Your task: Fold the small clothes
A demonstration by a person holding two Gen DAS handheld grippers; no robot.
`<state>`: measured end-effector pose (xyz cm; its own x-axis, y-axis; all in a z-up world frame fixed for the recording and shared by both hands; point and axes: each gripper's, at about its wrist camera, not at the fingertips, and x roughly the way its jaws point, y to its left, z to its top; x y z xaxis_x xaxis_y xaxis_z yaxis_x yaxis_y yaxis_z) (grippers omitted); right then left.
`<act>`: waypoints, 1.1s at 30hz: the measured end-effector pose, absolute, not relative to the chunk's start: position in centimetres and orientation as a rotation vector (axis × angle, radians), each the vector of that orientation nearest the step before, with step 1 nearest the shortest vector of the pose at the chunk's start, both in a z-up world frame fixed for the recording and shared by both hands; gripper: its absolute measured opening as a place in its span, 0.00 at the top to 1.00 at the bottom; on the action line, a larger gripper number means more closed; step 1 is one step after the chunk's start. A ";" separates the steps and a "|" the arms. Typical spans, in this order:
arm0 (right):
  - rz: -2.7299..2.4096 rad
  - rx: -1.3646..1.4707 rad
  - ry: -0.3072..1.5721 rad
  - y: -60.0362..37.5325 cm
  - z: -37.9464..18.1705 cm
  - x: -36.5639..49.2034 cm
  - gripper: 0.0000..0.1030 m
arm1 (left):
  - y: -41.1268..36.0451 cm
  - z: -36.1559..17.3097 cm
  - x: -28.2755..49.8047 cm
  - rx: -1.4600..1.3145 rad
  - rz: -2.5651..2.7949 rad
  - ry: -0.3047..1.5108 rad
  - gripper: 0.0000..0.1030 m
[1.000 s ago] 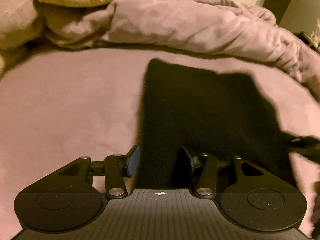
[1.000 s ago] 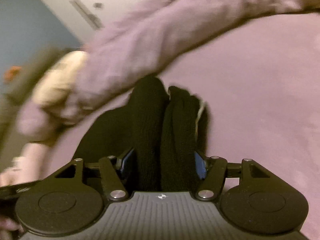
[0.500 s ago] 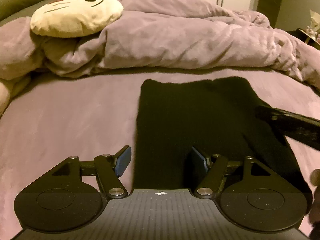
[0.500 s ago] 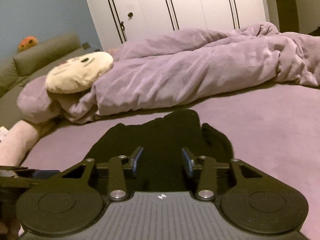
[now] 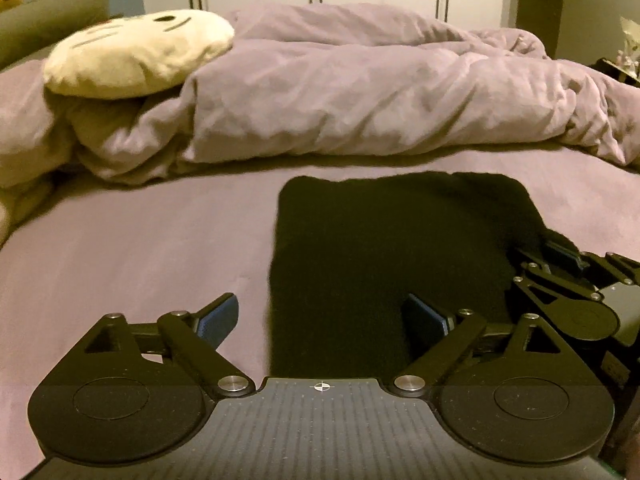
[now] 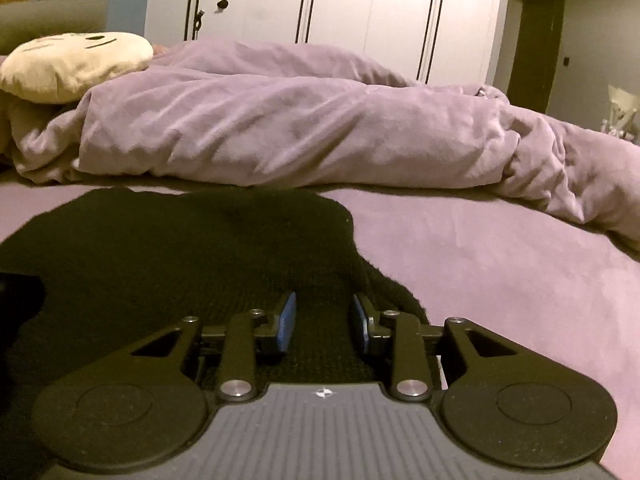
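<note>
Left wrist view: black knit garment (image 5: 400,248) now lies flat as a rough rectangle on the purple bed (image 5: 132,248), released a moment ago. Left claw (image 5: 322,318) opening wide, gripping nothing. Right claw (image 6: 323,320) closing over the soft ribbed right edge, seemingly for the next fold.

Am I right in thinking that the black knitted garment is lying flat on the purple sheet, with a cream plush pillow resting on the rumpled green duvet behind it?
Not quite: the duvet is purple, like the sheet, not green. The left wrist view shows this clearly. The rest holds: the black knitted garment lies flat on the sheet, and the cream plush pillow rests on the rumpled duvet behind it.
</note>
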<state>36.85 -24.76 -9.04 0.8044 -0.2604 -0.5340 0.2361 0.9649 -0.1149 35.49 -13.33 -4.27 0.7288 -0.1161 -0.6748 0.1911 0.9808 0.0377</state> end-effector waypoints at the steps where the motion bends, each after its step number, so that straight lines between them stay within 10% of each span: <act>1: -0.262 -0.032 0.576 -25.1 -9.2 36.8 0.71 | -13.3 -4.5 35.8 0.094 -0.173 0.740 0.06; 33: -0.270 -0.201 0.698 -23.2 -7.8 40.7 0.62 | -10.2 -3.1 31.9 0.022 -0.098 0.733 0.02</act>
<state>40.66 -23.24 -7.83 0.7338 -0.3109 -0.6040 0.1776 0.9460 -0.2712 31.93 -10.19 -3.13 0.7390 -0.0815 -0.6687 0.0972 0.9952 -0.0138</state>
